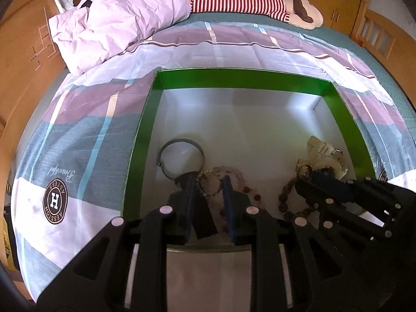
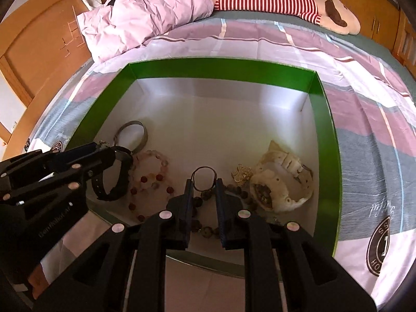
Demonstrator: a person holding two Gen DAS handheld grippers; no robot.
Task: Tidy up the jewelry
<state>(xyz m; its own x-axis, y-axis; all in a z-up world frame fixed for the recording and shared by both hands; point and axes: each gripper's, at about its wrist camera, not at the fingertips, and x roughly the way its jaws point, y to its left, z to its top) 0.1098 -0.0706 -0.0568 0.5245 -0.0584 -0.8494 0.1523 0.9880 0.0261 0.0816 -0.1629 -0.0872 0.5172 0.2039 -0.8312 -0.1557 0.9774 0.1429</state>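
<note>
Thin dark hoop [image 2: 204,167], a bare wire circle, plain and unadorned. Stands upright rather than flat, open face turned toward the right wrist camera; round, so no long axis to speak of. Sits low in the near half of the green box [image 2: 327,135], above its white floor, pinched edge to edge between the pads of the right gripper [image 2: 204,191].

Just beneath and behind: a strand of brown beads [image 2: 208,230] on the floor. To the right, a gold brooch [image 2: 240,174], then a cream watch [image 2: 283,161] curled near the right wall.

To the left, a pink bead bracelet [image 2: 161,161] lying flat, and past it a metal bangle [image 2: 144,136].

Left gripper [image 1: 209,191] over that side, jaws part way apart with a small bead bracelet [image 1: 199,184] between the pads; cannot tell whether gripped. Black strap [image 2: 98,188] hanging beside its left finger, long axis running back along the finger.

Box resting on a checked bedspread [image 2: 364,119], with a pale pillow [image 2: 145,13] beyond.
</note>
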